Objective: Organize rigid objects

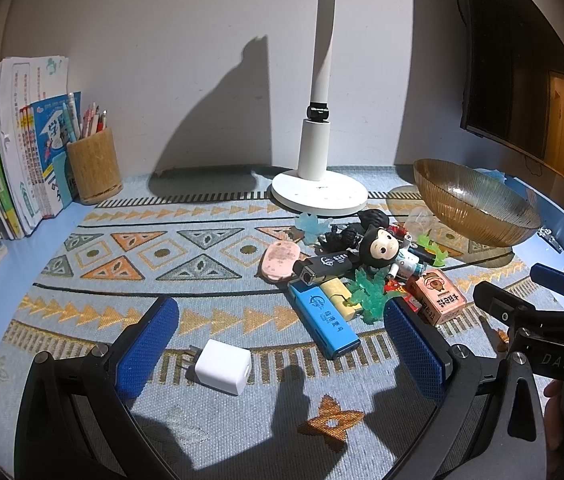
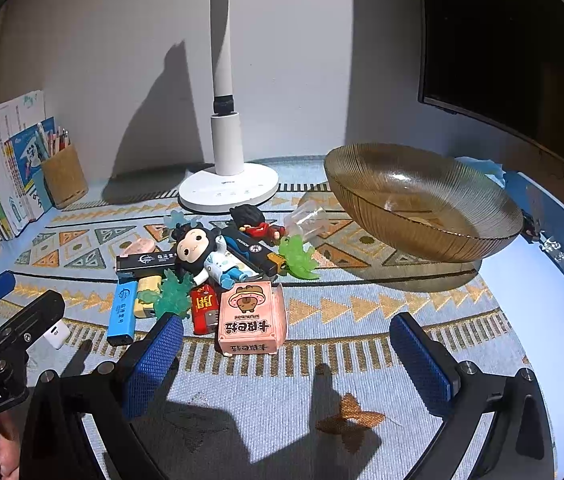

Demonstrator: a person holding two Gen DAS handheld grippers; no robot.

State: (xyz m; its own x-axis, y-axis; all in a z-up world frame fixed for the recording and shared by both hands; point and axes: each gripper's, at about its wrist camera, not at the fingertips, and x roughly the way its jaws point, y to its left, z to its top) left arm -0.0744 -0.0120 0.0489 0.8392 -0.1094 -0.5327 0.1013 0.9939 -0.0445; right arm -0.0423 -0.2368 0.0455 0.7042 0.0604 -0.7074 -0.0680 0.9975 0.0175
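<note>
Currently, the glass bowl (image 2: 421, 200) sits to the right of the lamp base (image 2: 228, 190); nothing can be made out inside it. The pencil cup (image 1: 94, 166), far left of the lamp base, holds pens and pencils. The pile of small items (image 2: 210, 272) lies just in front of the lamp base, with the pink box (image 2: 252, 316) at its near edge. The white charger (image 1: 224, 366) lies apart, nearer than the pile. The left gripper (image 1: 282, 354) is spread wide, holding nothing. The right gripper (image 2: 289, 364) is likewise wide and empty. Bare cloth (image 2: 381, 312) extends right of the pile.
</note>
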